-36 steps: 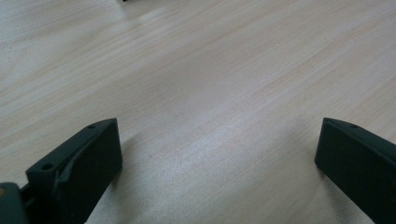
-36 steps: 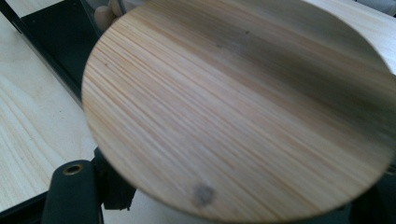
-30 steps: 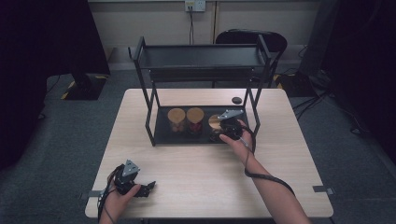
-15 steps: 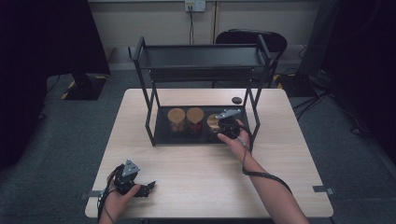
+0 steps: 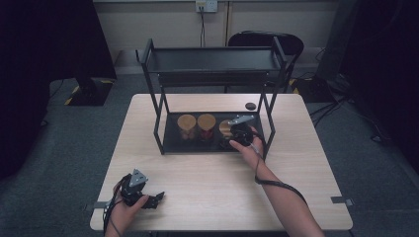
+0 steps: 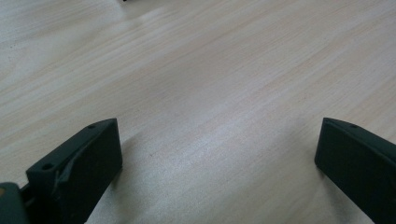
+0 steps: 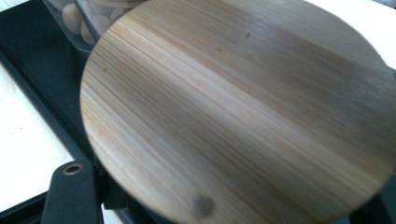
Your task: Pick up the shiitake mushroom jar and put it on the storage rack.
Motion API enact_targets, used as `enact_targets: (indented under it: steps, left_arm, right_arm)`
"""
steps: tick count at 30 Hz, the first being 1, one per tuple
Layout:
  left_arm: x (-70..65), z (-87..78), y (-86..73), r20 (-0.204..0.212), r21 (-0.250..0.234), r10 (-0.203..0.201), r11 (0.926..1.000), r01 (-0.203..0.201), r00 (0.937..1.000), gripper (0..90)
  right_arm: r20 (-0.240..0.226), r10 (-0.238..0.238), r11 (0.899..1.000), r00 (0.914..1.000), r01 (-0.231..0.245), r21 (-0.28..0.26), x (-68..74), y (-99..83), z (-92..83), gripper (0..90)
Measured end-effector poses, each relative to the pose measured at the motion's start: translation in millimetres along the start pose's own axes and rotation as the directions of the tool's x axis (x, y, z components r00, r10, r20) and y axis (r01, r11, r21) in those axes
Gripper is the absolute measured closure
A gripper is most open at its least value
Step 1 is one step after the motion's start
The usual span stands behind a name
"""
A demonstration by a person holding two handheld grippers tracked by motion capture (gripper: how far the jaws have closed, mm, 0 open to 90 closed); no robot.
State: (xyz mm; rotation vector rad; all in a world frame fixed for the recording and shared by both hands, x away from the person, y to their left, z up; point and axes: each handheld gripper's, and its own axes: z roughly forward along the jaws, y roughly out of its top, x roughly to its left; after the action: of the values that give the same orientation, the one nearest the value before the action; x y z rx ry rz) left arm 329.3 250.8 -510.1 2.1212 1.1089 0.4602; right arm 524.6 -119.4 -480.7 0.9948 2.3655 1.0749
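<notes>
Right gripper view had my right gripper (image 5: 236, 134) clamped on the wooden-lidded jar (image 7: 243, 112); left gripper (image 6: 217, 154) sat open. Lifting straight seemed safest.

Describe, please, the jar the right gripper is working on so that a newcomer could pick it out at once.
On the wooden table stands a black two-tier rack, and its bottom tray holds a row of three jars with round wooden lids. The wanted jar is the rightmost, beside the rack's right legs. It alone has the right gripper at it.
</notes>
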Motion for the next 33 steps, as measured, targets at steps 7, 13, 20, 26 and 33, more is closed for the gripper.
enact_targets:
  steps: [7, 13, 20, 26, 33]
  left_arm:
    - [0.2, -0.3, -0.2, -0.002, 0.001, 0.002, 1.0000, -0.002, 1.0000, 0.3]
    - [0.2, -0.5, -0.5, -0.003, 0.001, 0.001, 1.0000, -0.001, 1.0000, 0.3]
    - [0.3, -0.6, -0.5, -0.003, 0.001, 0.003, 1.0000, -0.003, 1.0000, 0.3]
    - [0.3, -0.6, -0.6, -0.003, 0.001, 0.003, 1.0000, -0.003, 1.0000, 0.3]
    - [0.3, -0.7, -0.6, -0.004, 0.001, 0.003, 1.0000, -0.003, 1.0000, 0.3]
  right_arm:
    - [0.002, 0.004, 1.000, 1.0000, -0.004, -0.004, -0.5, 1.1, 2.5, 25.4]
    - [0.005, 0.005, 1.000, 1.0000, -0.005, -0.011, -0.2, 2.3, 5.0, 25.4]
    - [0.007, 0.009, 1.000, 0.9999, -0.009, -0.021, 0.1, 4.2, 8.8, 25.4]
    - [0.008, 0.008, 1.000, 0.9999, -0.008, -0.023, 0.0, 5.6, 10.7, 25.3]
    - [0.013, 0.010, 1.000, 0.9999, -0.010, -0.026, 0.6, 6.6, 12.4, 25.3]
